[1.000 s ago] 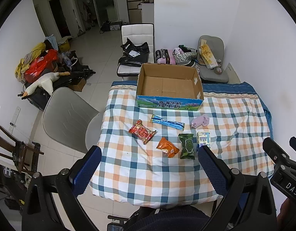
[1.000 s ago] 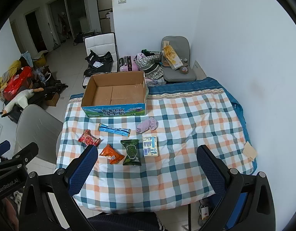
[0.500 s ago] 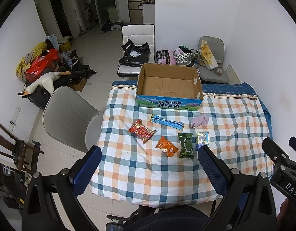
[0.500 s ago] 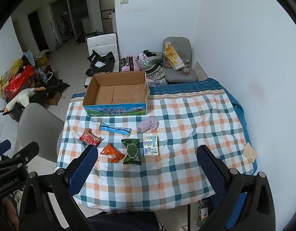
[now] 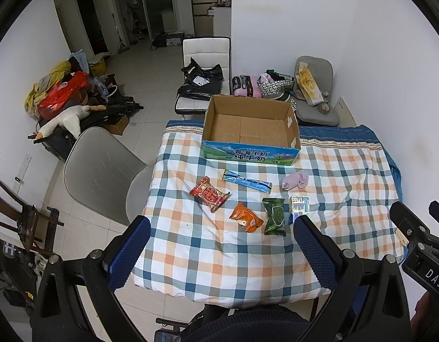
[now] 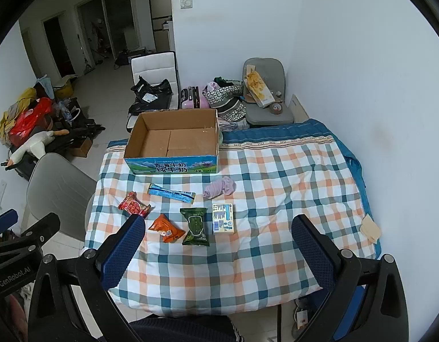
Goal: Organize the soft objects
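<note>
Several soft items lie on the checked table cover [image 5: 347, 188]: a red packet [image 5: 209, 194] [image 6: 134, 205], an orange packet [image 5: 246, 221] [image 6: 166, 228], a green packet [image 5: 274, 220] [image 6: 195, 226], a blue stick pack [image 5: 247, 182] [image 6: 171, 193], a small white carton [image 5: 298, 205] [image 6: 223, 218] and a lilac sock [image 5: 295, 180] [image 6: 220, 187]. An empty cardboard box [image 5: 250, 131] [image 6: 174, 142] stands behind them. My left gripper [image 5: 219, 242] and right gripper [image 6: 216, 245] are open and empty, held high above the table's near edge.
A grey chair [image 5: 99, 171] stands left of the table. A white chair [image 5: 203, 65] with black bags and a grey chair [image 5: 316, 91] stand behind it. Bags and a toy goose [image 5: 65, 119] lie on the floor at left. The wall is close on the right.
Both grippers have risen and tilted slightly; the table scene sits a little lower in view. Nothing on the table has moved.
</note>
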